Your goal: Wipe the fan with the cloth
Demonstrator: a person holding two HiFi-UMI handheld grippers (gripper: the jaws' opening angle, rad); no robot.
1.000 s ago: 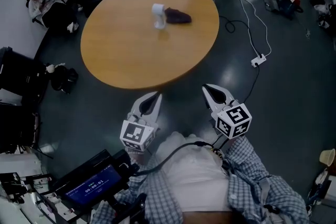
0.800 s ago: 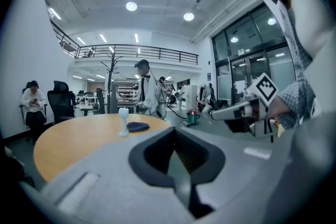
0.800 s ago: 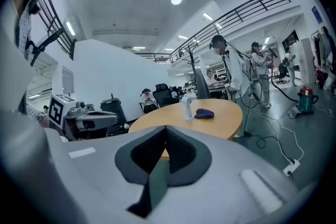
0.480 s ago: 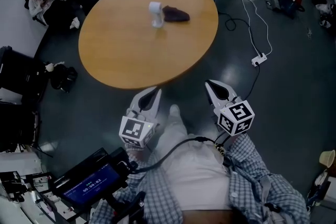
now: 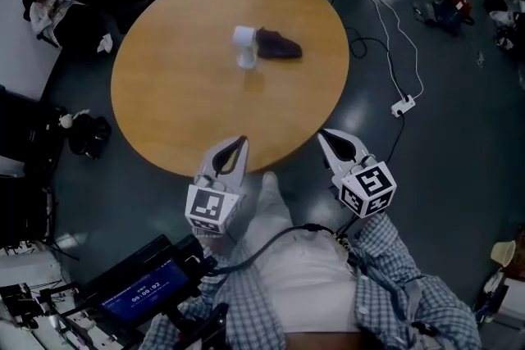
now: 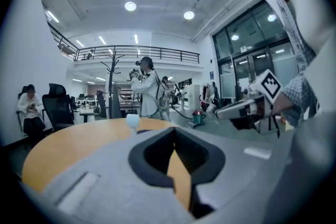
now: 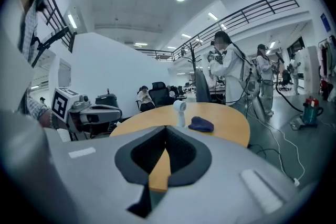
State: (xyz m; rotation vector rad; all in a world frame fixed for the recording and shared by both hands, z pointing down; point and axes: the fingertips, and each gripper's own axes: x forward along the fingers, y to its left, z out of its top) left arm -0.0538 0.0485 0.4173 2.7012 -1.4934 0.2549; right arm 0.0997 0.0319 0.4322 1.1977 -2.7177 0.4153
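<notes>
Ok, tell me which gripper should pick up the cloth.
Probably the right gripper: the cloth lies to the right of the fan, open to it, while the fan stands straight ahead of the left gripper. Both are shut, empty and short of either.

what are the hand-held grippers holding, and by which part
Nothing: left hand-held gripper and right hand-held gripper are shut, empty; fan and cloth sit untouched on the table.

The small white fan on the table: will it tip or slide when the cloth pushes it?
Probably tips easily: the small white fan stands upright on a narrow stem with its head on top. It looks light, so it may slide on the smooth round wooden table.
</notes>
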